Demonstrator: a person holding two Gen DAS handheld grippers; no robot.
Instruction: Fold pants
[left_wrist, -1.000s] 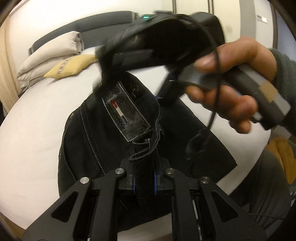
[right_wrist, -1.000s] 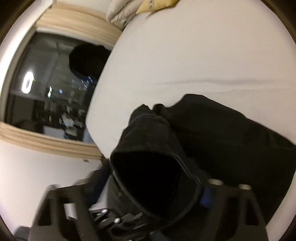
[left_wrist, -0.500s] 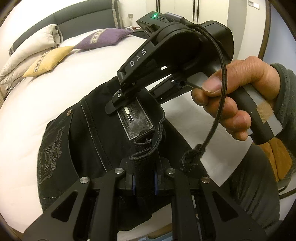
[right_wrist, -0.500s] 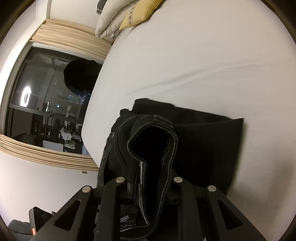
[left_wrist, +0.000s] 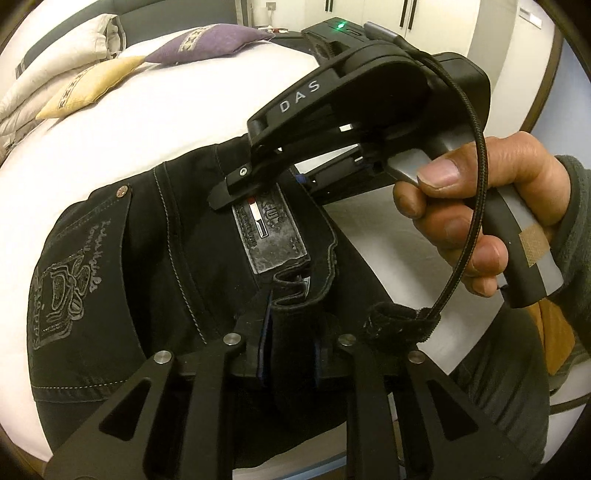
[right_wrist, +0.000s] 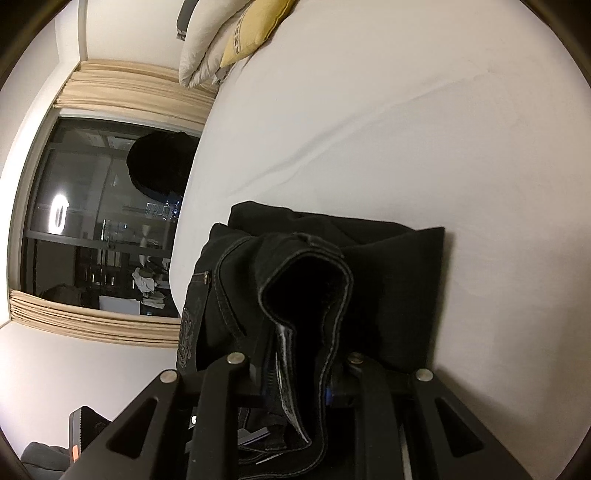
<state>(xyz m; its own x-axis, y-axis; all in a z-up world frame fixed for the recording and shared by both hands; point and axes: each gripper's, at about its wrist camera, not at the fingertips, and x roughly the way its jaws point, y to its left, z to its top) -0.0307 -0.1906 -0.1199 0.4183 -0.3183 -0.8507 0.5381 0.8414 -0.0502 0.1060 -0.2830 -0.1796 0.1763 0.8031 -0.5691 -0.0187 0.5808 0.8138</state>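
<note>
White bedding covers the bed (left_wrist: 177, 122) that fills both views, and the black pants (left_wrist: 155, 266) lie folded on it at the near edge.

Your left gripper (left_wrist: 290, 347) has its jaws narrowed onto a fold of the waistband, the dark cloth pinched between the two fingers and bunching up just beyond them. Right past that fold sits the grey leather patch (left_wrist: 267, 236) on the waistband, and to the left of it a back pocket (left_wrist: 70, 280) with pale stitched lettering and a copper rivet at its far corner.

Your right gripper (right_wrist: 295, 373) is likewise closed on the pants (right_wrist: 369, 280): a doubled band of waistband with pale topstitching stands up in a loop between its fingers. Beyond that loop the folded legs lie flat on the sheet, a square corner to the right.

In the left wrist view your right hand (left_wrist: 491, 214) holds the other gripper's handle at the right, a black cable (left_wrist: 476, 192) arcing past the fingers, and the tool's body reaches over the waistband.

Farther off, a yellow cushion (left_wrist: 88, 85) and a purple cushion (left_wrist: 210, 40) rest by white pillows (left_wrist: 62, 51) at the far left of the bed. A dark window (right_wrist: 99, 221) with beige blinds sits left of the bed in the right wrist view.
</note>
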